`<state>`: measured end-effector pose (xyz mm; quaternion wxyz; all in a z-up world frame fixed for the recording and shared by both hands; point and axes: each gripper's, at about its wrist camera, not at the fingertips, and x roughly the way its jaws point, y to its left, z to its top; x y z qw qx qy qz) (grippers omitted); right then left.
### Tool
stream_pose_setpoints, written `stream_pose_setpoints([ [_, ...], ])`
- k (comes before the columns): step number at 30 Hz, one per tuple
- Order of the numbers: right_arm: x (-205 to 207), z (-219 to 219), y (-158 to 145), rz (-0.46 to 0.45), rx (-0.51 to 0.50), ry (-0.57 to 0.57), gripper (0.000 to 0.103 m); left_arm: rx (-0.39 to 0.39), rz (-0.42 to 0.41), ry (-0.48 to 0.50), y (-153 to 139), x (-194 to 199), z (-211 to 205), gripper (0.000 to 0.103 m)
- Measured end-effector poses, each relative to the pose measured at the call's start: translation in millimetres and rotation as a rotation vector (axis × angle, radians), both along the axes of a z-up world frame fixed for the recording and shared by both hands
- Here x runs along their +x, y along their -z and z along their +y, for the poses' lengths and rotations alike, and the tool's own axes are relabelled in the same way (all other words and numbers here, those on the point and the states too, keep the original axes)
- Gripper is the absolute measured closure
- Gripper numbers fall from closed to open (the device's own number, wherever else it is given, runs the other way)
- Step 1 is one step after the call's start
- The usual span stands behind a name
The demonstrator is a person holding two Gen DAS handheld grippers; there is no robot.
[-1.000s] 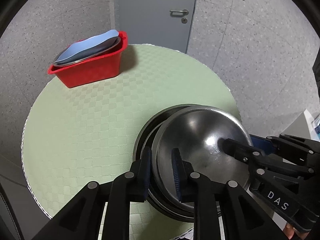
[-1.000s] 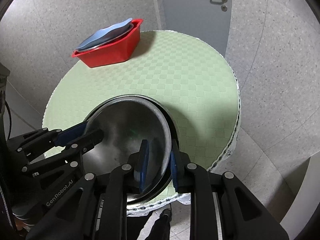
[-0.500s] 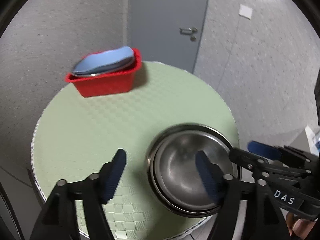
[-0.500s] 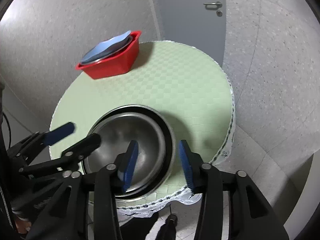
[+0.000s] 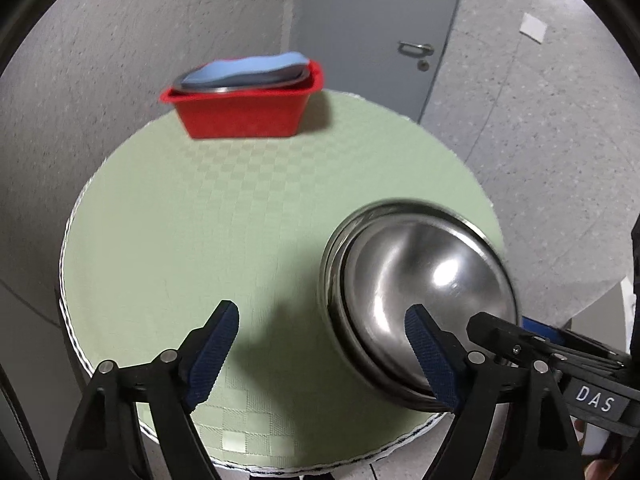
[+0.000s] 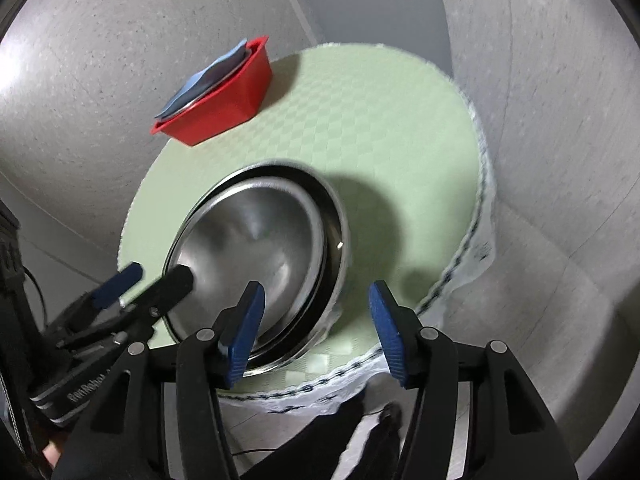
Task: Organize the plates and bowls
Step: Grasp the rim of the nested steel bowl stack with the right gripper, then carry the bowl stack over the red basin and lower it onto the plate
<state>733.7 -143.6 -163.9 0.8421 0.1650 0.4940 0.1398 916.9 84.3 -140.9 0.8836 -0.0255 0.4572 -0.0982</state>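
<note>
A steel bowl [image 5: 424, 280] sits nested in a larger steel bowl [image 5: 332, 256] at the near right of the round green table [image 5: 200, 220]. It also shows in the right wrist view [image 6: 260, 244], inside the larger bowl [image 6: 334, 248]. My left gripper [image 5: 320, 336] is open and empty, just left of the bowls. My right gripper [image 6: 316, 312] is open and empty above the bowls' near rim. A red basket [image 5: 244, 112] at the far side holds a steel dish under a blue plate [image 5: 248, 70].
The table edge [image 6: 472, 248] with its white fringe drops off close to the bowls. A grey door [image 5: 376, 28] and speckled walls stand behind the table. The other gripper's arm [image 5: 560, 364] reaches in from the right.
Both grippers have let go of the steel bowl's rim and opened wide. The bowl has dropped into the larger bowl. Both grippers have pulled back.
</note>
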Motion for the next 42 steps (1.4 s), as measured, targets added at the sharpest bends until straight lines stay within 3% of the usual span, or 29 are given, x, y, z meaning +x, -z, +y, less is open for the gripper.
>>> stream_pose_setpoints([
  [8,7,-3,14,0.046,0.091,0.009,0.047,-0.062,0.050,-0.032,11,15,3,0.025],
  [11,11,-5,17,0.058,0.112,0.007,0.049,-0.097,0.067,-0.021,16,20,1,0.037],
  [13,12,-4,18,0.059,0.126,-0.003,0.052,-0.108,0.077,0.006,18,23,-4,0.057],
  [15,14,-1,18,0.059,0.113,-0.009,0.054,-0.083,0.072,0.014,18,25,-10,0.062],
  [27,24,-5,6,0.038,0.113,-0.011,0.056,-0.083,0.040,0.004,5,38,-16,0.065],
  [32,39,-6,-21,-0.008,0.115,-0.012,0.056,-0.096,-0.001,0.014,-20,55,-15,0.065],
  [42,114,28,-95,-0.128,0.116,-0.033,0.056,-0.138,-0.091,-0.006,-71,126,25,0.065],
])
